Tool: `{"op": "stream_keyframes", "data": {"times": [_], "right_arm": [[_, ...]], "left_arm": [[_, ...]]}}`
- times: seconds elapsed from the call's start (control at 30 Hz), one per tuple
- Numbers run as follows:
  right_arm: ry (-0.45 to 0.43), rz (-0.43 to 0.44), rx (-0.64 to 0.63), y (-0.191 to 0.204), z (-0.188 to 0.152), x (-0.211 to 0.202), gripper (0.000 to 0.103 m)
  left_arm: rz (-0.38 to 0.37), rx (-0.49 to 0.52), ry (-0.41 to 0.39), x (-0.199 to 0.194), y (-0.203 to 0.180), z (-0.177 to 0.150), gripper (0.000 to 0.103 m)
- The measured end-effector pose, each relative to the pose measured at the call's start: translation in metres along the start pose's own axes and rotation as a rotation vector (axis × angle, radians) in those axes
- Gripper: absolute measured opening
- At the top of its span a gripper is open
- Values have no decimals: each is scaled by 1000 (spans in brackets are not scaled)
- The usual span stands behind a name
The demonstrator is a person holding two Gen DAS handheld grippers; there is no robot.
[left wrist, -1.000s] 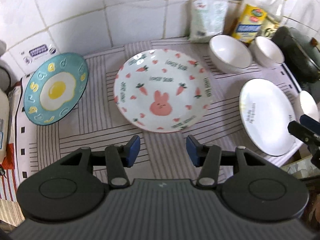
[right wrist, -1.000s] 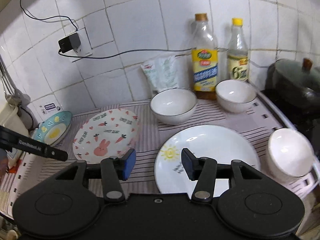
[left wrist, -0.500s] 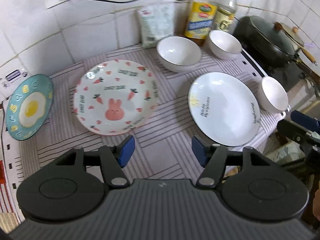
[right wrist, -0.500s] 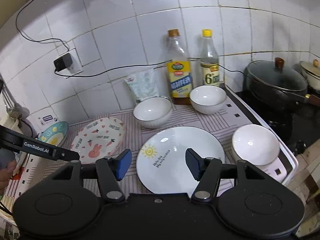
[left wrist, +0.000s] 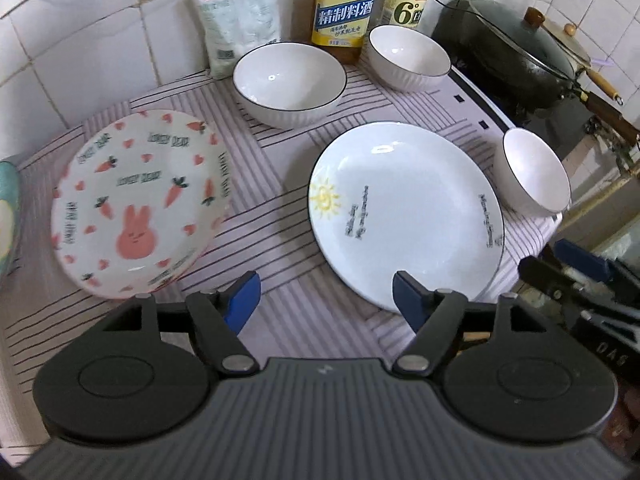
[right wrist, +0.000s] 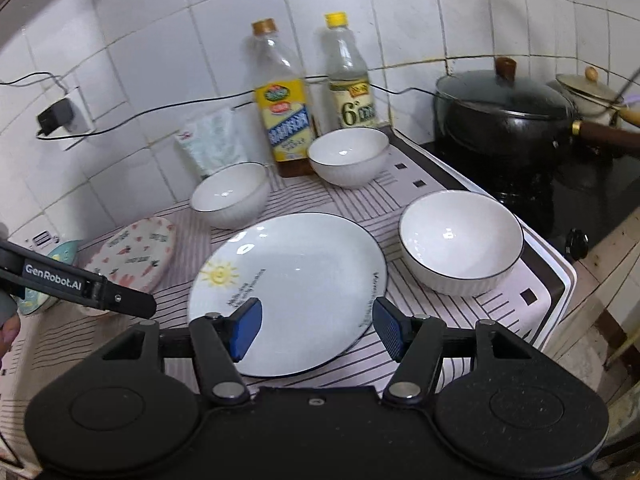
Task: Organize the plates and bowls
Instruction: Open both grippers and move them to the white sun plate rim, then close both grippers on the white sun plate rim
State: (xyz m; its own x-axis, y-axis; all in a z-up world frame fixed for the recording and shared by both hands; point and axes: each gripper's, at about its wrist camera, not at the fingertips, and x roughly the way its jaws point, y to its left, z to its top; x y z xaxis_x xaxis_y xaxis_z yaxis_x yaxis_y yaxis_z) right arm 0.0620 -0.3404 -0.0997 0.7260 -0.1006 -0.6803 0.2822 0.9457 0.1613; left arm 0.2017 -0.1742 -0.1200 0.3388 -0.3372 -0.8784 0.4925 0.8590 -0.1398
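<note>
The sun plate (right wrist: 288,288) lies flat on the striped mat (left wrist: 280,200), toward its front edge, directly ahead of both grippers. The left gripper (left wrist: 326,300) is seen with jaws opening and nothing between them; the right gripper (right wrist: 316,326) is spread apart, empty, over the plate's near rim, and is judged nearer. The bowl (right wrist: 460,244) sits at the mat's right edge.

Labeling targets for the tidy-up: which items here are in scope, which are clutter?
In scope: sun plate, bunny plate, egg plate, three white bowls.

Clutter: two bottles, packet, lidded pot, charger.
</note>
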Motion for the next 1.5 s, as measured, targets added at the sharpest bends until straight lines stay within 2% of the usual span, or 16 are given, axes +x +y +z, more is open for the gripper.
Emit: {"op": "stream_keyframes", "data": {"times": [0.17, 0.33, 0.5, 0.7, 0.73, 0.77, 0.8, 0.83, 0.87, 1.07, 1.23, 1.5], "right_arm": [[-4, -7, 0, -12, -12, 25, 66], [0, -27, 54, -26, -22, 49, 66], [8, -7, 112, -37, -27, 62, 66], [9, -15, 133, -37, -22, 68, 47], [15, -21, 131, -37, -20, 71, 42], [20, -26, 130, -37, -19, 74, 31], [23, -28, 130, -37, -19, 76, 21], [31, -27, 130, -38, -18, 79, 17], [28, -26, 138, -39, -17, 80, 16], [28, 10, 209, -47, -20, 82, 15], [40, 27, 244, -49, -19, 87, 17], [37, 59, 325, -58, -22, 92, 17]], "left_arm": [[12, 3, 11, 29, -7, 0, 72], [13, 23, 26, 52, -12, 3, 72], [24, 30, 40, 76, -13, 9, 72], [20, 25, 20, 89, -7, 17, 71], [17, 24, 18, 90, -5, 18, 66], [6, 29, 26, 91, -4, 19, 51], [-18, 29, 46, 92, -3, 20, 46], [-33, 20, 48, 91, -2, 21, 38], [-51, 18, 55, 91, -1, 21, 32], [-79, -6, 41, 89, 6, 19, 26], [-88, 31, 33, 88, 5, 18, 26], [-108, -9, 19, 87, 9, 16, 27]]}}
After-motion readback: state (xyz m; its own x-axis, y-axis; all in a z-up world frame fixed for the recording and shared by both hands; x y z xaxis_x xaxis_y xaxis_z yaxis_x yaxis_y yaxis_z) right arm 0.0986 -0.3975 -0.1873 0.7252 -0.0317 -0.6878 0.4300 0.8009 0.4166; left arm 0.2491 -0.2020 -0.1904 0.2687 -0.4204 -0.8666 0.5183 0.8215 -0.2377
